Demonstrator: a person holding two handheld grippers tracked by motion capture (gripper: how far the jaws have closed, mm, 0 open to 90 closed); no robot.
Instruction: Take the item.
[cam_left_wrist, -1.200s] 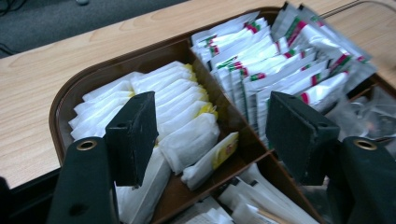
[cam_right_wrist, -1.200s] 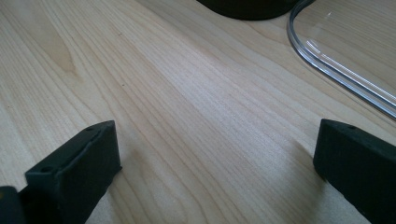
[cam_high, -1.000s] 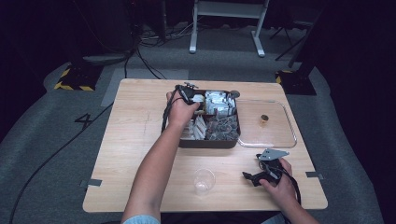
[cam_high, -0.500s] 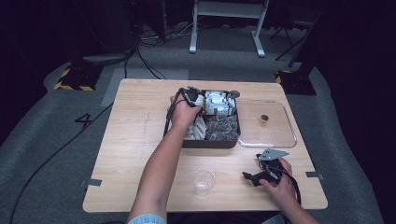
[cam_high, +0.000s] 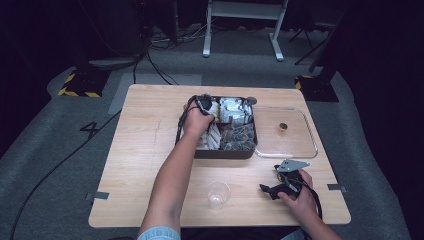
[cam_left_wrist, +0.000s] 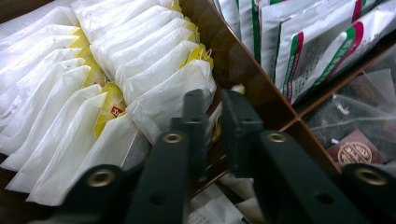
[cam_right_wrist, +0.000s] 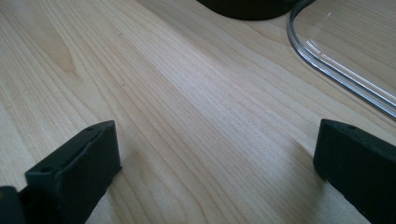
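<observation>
Whereas a second ago it hovered higher, the left gripper (cam_left_wrist: 214, 109) now dips into the box (cam_high: 249, 153), jaws nearly closed on a teabag (cam_left_wrist: 170, 95); the right gripper (cam_right_wrist: 215, 168) rests open.

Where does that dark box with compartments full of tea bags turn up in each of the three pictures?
High view: the dark compartment box sits mid-table.
Left gripper view: its brown divider walls run diagonally, centre to right.
Right gripper view: its dark edge at top centre.
Shared landmark: the clear plastic lid beside it.
</observation>
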